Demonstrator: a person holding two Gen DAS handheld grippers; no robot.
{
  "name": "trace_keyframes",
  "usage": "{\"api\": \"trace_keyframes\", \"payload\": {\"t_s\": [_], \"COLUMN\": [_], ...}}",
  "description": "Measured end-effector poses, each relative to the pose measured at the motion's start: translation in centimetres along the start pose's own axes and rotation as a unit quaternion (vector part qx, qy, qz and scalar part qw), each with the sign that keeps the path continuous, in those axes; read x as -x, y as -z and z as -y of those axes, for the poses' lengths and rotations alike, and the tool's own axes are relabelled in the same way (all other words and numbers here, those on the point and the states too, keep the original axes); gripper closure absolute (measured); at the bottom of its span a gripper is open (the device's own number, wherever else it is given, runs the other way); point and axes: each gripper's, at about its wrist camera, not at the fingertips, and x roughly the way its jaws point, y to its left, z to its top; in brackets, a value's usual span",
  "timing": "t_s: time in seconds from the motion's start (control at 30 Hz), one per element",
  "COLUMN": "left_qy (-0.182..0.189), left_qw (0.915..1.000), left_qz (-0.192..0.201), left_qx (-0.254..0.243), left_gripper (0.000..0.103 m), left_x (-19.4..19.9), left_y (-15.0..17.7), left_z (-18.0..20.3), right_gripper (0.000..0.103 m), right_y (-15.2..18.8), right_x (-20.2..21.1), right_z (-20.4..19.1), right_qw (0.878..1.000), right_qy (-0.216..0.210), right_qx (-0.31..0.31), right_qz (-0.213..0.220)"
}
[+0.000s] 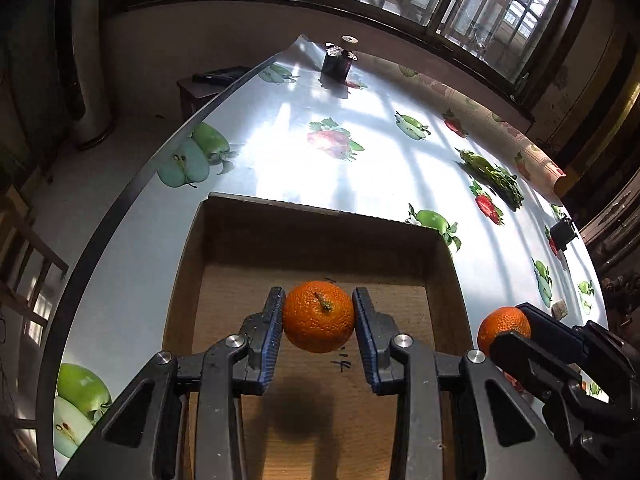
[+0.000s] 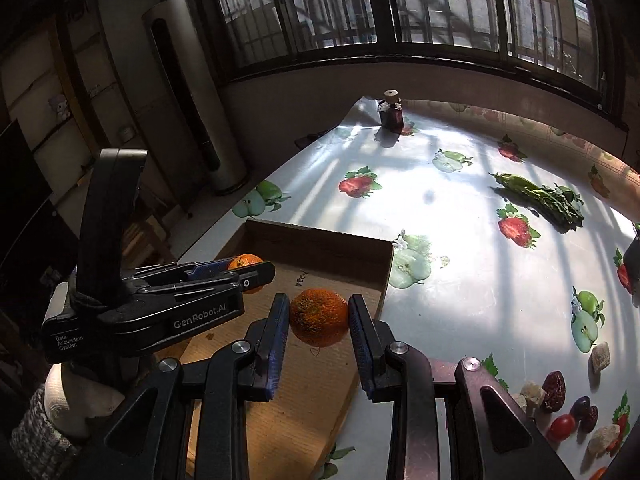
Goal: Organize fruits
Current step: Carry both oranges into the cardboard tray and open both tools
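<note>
Both tongs clamped on oranges over the cardboard box (image 1: 308, 216)
Left tongs (image 1: 319, 316) hold one orange (image 1: 319, 316) above the box floor; right tongs (image 2: 319, 316) hold another orange (image 2: 319, 317) near its right wall; next, lower, then release

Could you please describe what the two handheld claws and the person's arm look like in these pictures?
Both claws are black, with angular linkage arms, round silver pivot bolts and blue ribbed pads on the fingers. The left claw has a tall black handle and white lettering, "GenRobot.AI" and "Data Acquisition System". The right claw has the same build. Below the left handle shows a white glove or cuff with a grey knitted sleeve. No cables are visible.
</note>
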Motion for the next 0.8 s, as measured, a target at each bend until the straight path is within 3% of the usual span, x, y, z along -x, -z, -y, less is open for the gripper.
{"api": "trace_keyframes", "payload": {"t_s": [0.2,0.5,0.57,0.73,0.8], "left_qy": [-0.005,0.001,0.001,-0.009,-0.007], "left_qw": [0.9996,0.9993,0.999,0.9981,0.9976], "left_qz": [-0.021,-0.017,-0.015,0.009,0.026], "left_qx": [0.019,0.035,0.041,0.061,0.063], "left_gripper": [0.07,0.059,0.057,0.047,0.046], "left_x": [-2.5,-3.4,-3.1,-0.9,0.3], "left_y": [0.0,-0.1,0.0,0.6,1.5], "left_z": [-1.5,-1.8,-1.9,-2.1,-1.9], "right_gripper": [0.07,0.069,0.066,0.041,0.041], "right_y": [-0.4,-0.6,-0.6,-0.7,-0.6], "right_x": [-5.8,-7.9,-7.8,-6.0,-4.5], "right_z": [0.3,0.6,0.5,0.8,1.0], "right_qw": [0.999,0.999,0.998,0.998,0.998], "right_qy": [0.027,0.043,0.051,0.061,0.063], "right_qx": [0.002,0.006,0.011,0.003,-0.006], "right_qz": [-0.024,-0.029,-0.025,-0.002,0.001]}}
